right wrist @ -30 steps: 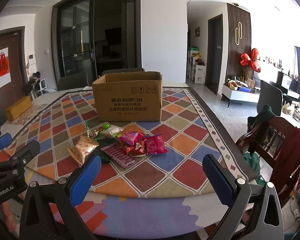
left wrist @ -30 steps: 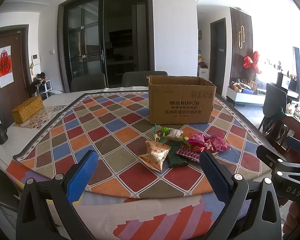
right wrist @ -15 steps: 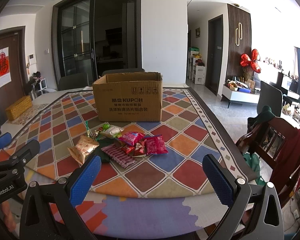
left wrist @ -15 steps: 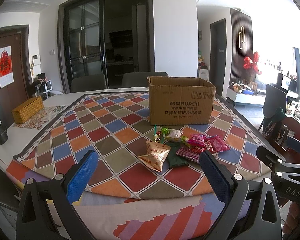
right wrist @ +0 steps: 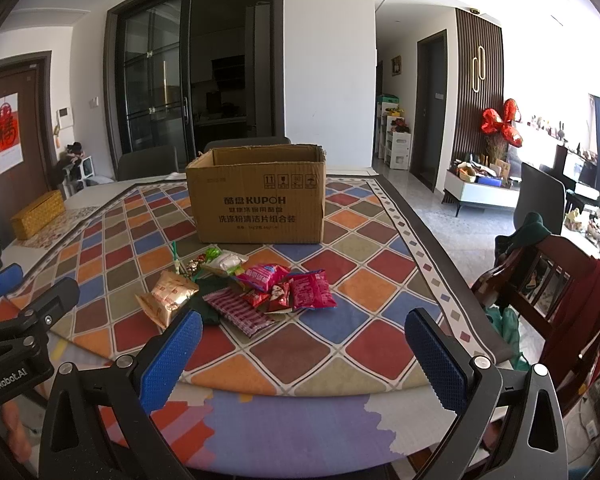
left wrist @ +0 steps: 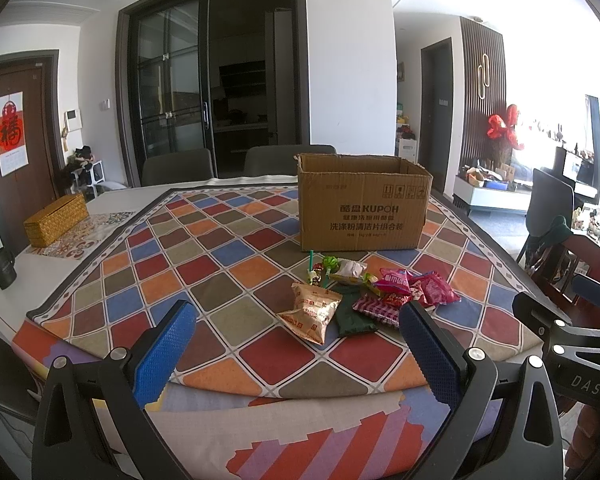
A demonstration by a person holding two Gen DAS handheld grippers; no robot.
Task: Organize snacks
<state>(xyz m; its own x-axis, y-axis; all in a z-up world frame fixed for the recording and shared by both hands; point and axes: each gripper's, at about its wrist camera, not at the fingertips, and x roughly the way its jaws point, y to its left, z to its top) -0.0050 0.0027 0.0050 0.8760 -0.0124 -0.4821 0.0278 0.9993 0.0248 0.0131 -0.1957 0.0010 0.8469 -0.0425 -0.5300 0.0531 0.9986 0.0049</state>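
A pile of snack packets lies on the checkered tablecloth (left wrist: pixel 204 280) in front of an open cardboard box (left wrist: pixel 362 208) (right wrist: pixel 258 200). The pile holds a gold bag (left wrist: pixel 312 312) (right wrist: pixel 170 294), a dark green packet (left wrist: pixel 352 314), a red checked packet (right wrist: pixel 240 312), pink and red bags (left wrist: pixel 416 286) (right wrist: pixel 296 286) and small green sweets (left wrist: pixel 328 266). My left gripper (left wrist: pixel 296 344) hovers open at the table's near edge, short of the pile. My right gripper (right wrist: pixel 304 352) is likewise open and empty, just right of it.
A woven yellow box (left wrist: pixel 56 220) and a dark mug (left wrist: pixel 2 268) sit at the table's left. Grey chairs (left wrist: pixel 176 166) stand behind the table. A wooden chair (right wrist: pixel 540 280) draped with red and green cloth is close on the right.
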